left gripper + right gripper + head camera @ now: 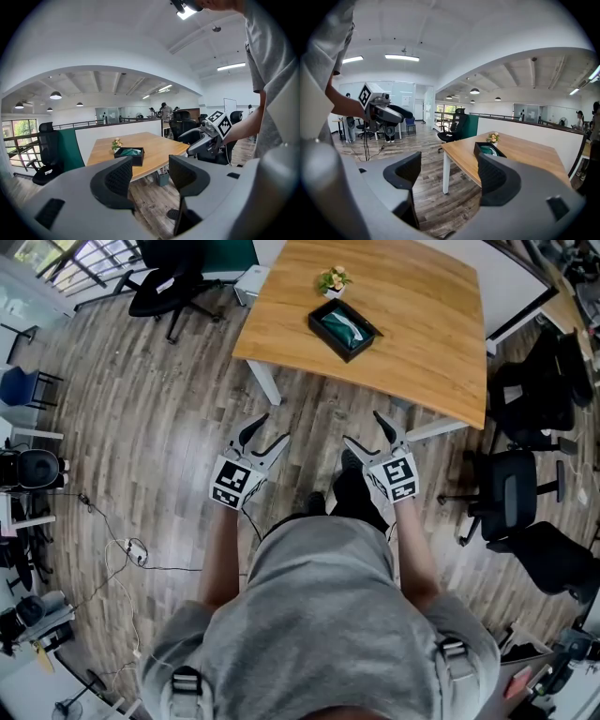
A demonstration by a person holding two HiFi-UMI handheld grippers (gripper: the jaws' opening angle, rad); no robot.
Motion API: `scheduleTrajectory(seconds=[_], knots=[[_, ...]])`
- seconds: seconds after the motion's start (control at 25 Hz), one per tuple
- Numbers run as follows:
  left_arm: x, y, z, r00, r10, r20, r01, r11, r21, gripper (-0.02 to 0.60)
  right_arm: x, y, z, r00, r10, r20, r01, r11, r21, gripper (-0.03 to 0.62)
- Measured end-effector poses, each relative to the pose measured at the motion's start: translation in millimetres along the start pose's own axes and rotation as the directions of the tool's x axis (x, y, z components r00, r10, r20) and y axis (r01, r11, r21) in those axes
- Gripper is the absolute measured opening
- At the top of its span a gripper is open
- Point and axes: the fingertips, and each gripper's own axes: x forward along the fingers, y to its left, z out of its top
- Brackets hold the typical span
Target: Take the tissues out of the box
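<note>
I have the left gripper (272, 430) and right gripper (363, 427) above the wood-plank floor (159, 399), fingers wide apart, holding nothing. The black rectangular tissue box (343, 329) sits untouched on the light wooden counter (422, 324).

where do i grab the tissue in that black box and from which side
Probably the pale tuft of tissue showing in the middle of the open top of the black box, pinched from straight above. The box's walls ring it on every side, so a sideways approach looks blocked, and the small plant stands close by its far corner.
</note>
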Motion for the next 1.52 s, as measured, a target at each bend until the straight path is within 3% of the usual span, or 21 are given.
scheduleTrajectory(seconds=[0.36, 0.76, 1.52], knots=[[22, 19, 6, 1.0, 0.028, 0.003, -0.028, 1.0, 0.003, 0.253, 25, -29, 9, 0.998, 0.031, 0.046, -0.033, 0.998, 0.055, 0.38], [69, 61, 20, 0.999, 0.054, -0.001, -0.054, 0.998, 0.017, 0.252, 73, -84, 32, 0.997, 0.048, 0.062, -0.051, 0.998, 0.039, 0.38], [135, 121, 40, 0.992, 0.122, -0.03, -0.123, 0.991, -0.046, 0.249, 152, -153, 46, 0.989, 0.146, 0.005, -0.146, 0.989, 0.015, 0.377]])
